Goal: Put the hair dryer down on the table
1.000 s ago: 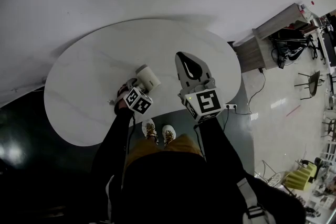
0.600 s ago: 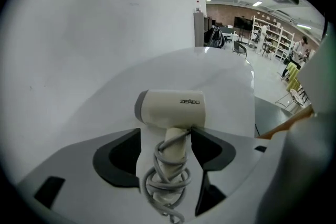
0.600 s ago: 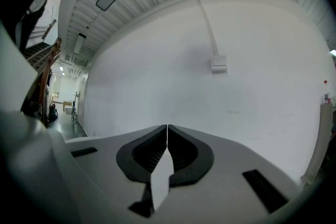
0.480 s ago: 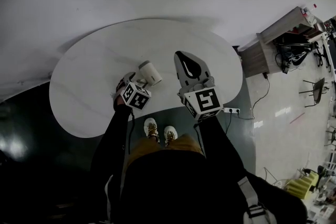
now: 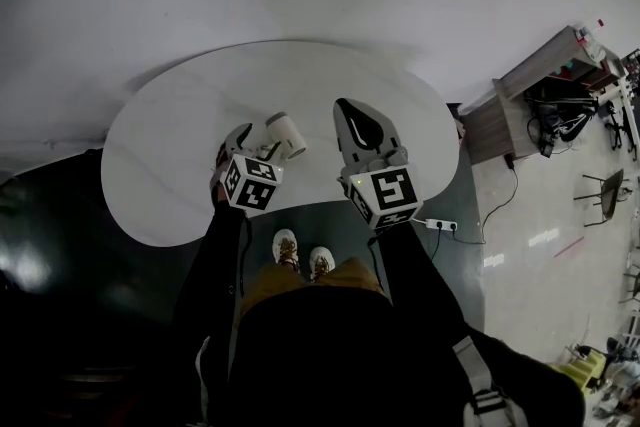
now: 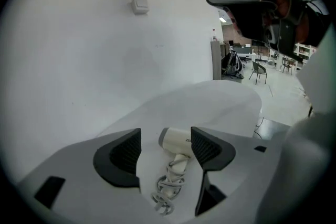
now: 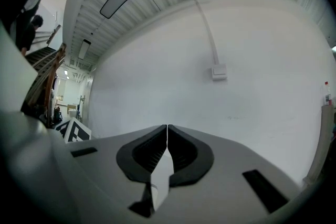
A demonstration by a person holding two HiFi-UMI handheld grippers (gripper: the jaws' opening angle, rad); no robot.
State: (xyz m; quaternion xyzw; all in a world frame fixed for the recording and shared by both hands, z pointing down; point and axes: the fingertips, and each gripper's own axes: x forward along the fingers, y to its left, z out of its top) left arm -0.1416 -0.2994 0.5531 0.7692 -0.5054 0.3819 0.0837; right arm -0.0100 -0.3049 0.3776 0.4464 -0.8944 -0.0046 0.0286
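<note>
Fingers [image 6: 123, 157] of the left gripper [image 6: 165, 136] stand wide apart, gripping nothing. Hair dryer [image 6: 176, 140] lies on the white table [image 6: 226, 105], in the gap between them. One pad hides one end of it, so I can't tell whether they touch. Coiled cord [image 6: 168, 189] partly cut off. Right gripper [image 7: 167, 131] pinched together, empty.

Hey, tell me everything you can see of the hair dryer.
The hair dryer is small and cream-white, smooth plastic by its look, with a short round barrel and a handle with its pale cord bundled around it. It lies on its side on the white table, between the open jaws of the left claw. Whether a jaw touches it is unclear.
</note>
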